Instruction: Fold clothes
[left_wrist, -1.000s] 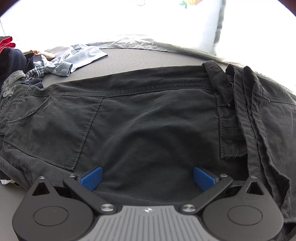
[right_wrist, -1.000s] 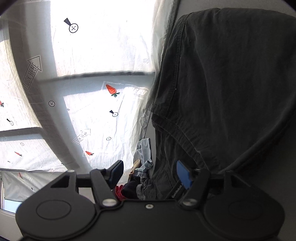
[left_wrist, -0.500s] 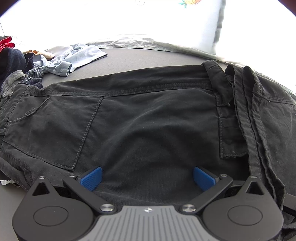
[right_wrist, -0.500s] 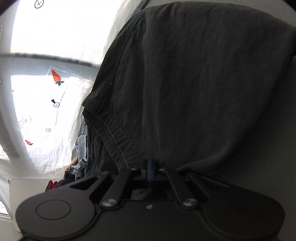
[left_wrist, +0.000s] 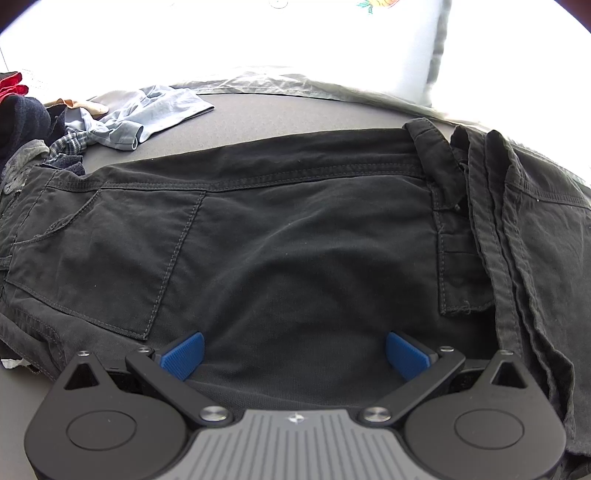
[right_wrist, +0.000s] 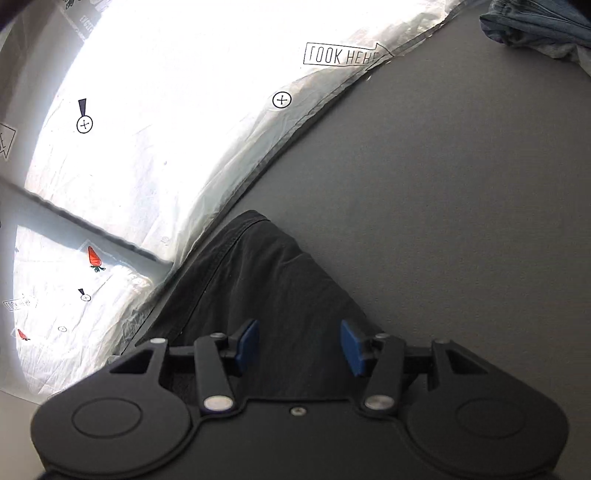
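Between the wide left gripper (left_wrist: 293, 349) pads: dark trousers (left_wrist: 280, 236), flat on grey table (left_wrist: 295, 114). Ahead of the parted, empty right gripper (right_wrist: 300, 345): a leg end. Press seat down; smooth before creasing.

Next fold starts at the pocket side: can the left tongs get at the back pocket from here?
Probably yes. The left tongs are open over the trousers, and the pocket lies flat and uncovered just ahead to their left, with nothing between.
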